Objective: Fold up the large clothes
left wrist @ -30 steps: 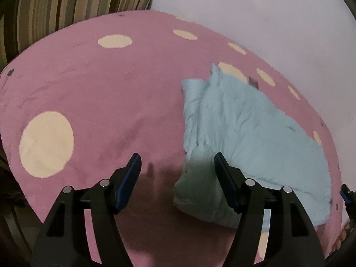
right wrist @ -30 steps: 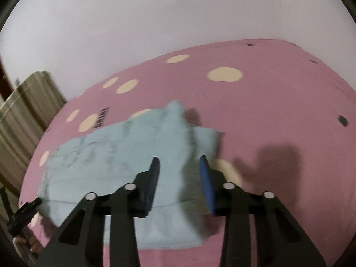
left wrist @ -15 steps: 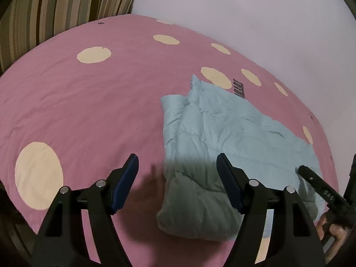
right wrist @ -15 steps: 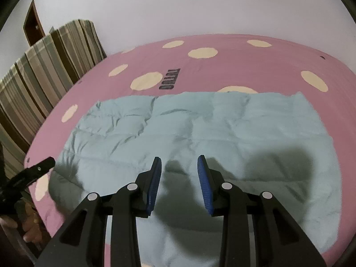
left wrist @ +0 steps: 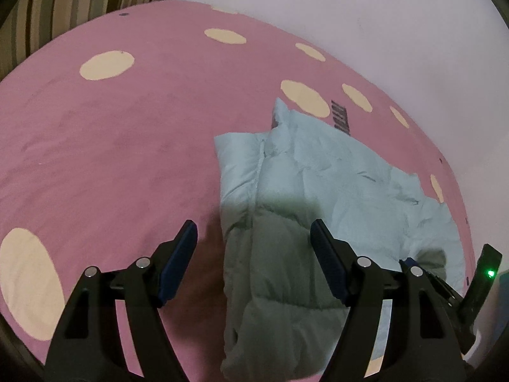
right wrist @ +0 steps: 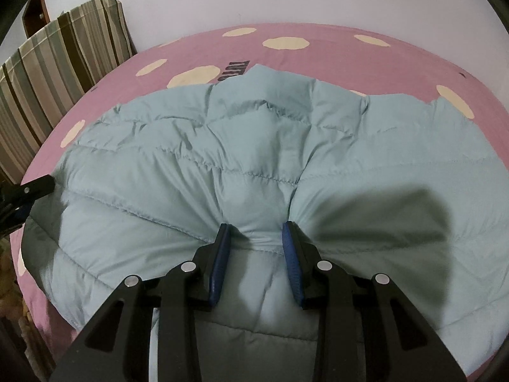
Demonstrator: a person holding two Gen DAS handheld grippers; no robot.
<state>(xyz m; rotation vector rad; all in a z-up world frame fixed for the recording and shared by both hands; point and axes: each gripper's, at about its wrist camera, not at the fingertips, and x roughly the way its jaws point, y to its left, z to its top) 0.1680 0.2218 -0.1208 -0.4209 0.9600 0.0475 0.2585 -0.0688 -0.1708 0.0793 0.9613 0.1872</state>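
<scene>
Jacket lying flat on bed, quilted fold bunching between right claw fingers, which are pinching it. Left claw hanging apart, jacket's near edge under its right finger. Risk: slick puffy fabric slipping from narrow pinch, fold springing open. Beyond both claws: pink dotted sheet, striped pillow, white wall.

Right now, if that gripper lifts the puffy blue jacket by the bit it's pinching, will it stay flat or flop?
The jacket would probably flop: fabric already bunches in folds toward the right gripper. Its quilted, puffy panels suggest it is light for its bulk. The smooth, slightly shiny shell may be slippery, so a small pinch could slide off.
</scene>
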